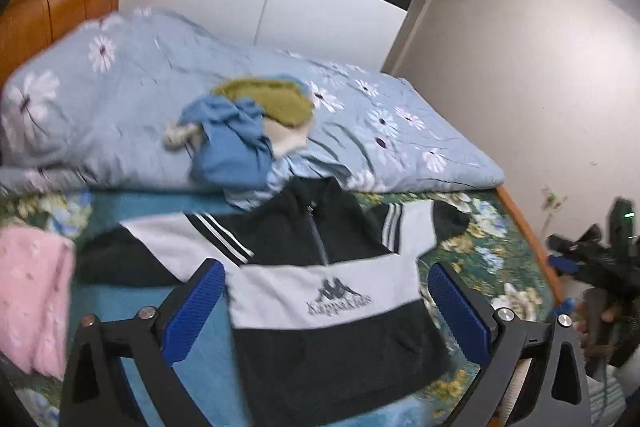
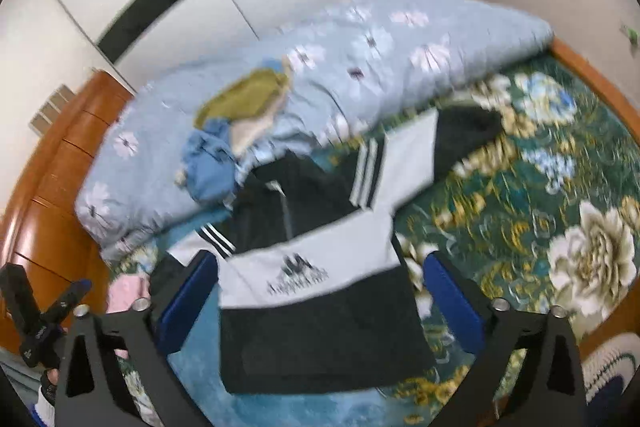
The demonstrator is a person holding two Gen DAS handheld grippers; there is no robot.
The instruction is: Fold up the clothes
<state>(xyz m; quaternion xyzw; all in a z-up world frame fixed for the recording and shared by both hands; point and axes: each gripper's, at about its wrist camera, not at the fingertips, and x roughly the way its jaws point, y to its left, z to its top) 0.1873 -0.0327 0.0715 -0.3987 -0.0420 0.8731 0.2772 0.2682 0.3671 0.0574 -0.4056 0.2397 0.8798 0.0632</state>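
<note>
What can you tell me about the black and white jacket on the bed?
The jacket lies spread flat, front up, on the flowery green bedspread, with its sleeves out sideways. It looks like soft fleece: black with a wide white band bearing a dark logo, a short zip at the collar and white-striped sleeves. Its collar reaches the blue quilt. Neither gripper touches it.

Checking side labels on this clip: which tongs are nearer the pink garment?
Left. The pink garment lies just beyond the left tongs' left finger, at the jacket's left. The right tongs are across the jacket; there the pink garment is far left.
</note>
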